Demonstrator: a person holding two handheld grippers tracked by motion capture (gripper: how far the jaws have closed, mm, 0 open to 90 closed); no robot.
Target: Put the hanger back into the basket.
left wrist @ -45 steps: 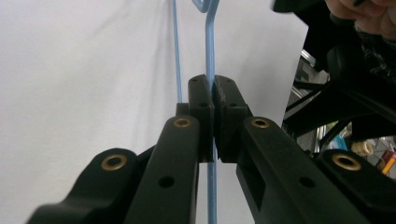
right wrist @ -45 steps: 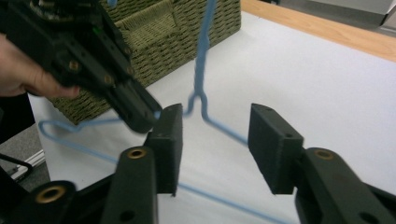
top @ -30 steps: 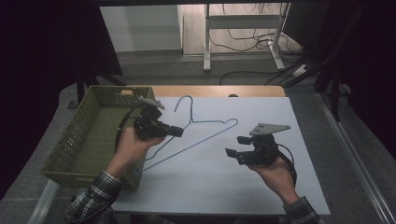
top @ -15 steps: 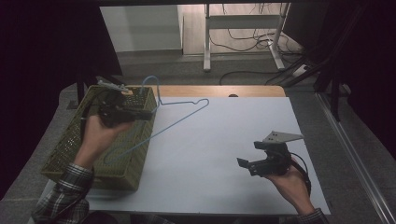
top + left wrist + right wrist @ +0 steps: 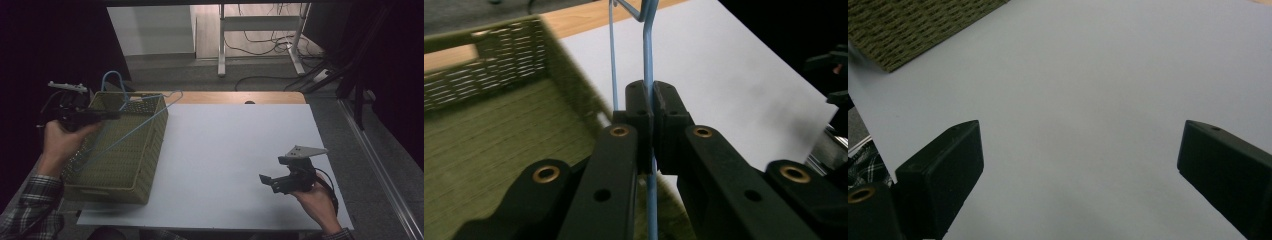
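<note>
A light blue wire hanger (image 5: pixel 131 129) hangs over the green woven basket (image 5: pixel 150 150) at the table's left, its hook (image 5: pixel 113 80) raised at the back. My left gripper (image 5: pixel 111 115) is shut on the hanger's wire above the basket. In the left gripper view the blue hanger wire (image 5: pixel 647 55) runs up between the closed jaws of the left gripper (image 5: pixel 653 120), with the basket (image 5: pixel 484 130) below. My right gripper (image 5: pixel 266 180) is held low over the white sheet at the front right, open and holding nothing. The right gripper (image 5: pixel 1080 170) has its jaws wide apart over bare white surface.
A white sheet (image 5: pixel 235 150) covers most of the wooden table (image 5: pixel 235 97). Beyond the table stand a metal frame (image 5: pixel 260 40) and floor cables (image 5: pixel 270 80). A basket corner (image 5: pixel 913 25) sits at the top left of the right gripper view.
My left gripper has carried the hanger leftward from the sheet to above the basket. The right gripper has drawn back toward the front right.
</note>
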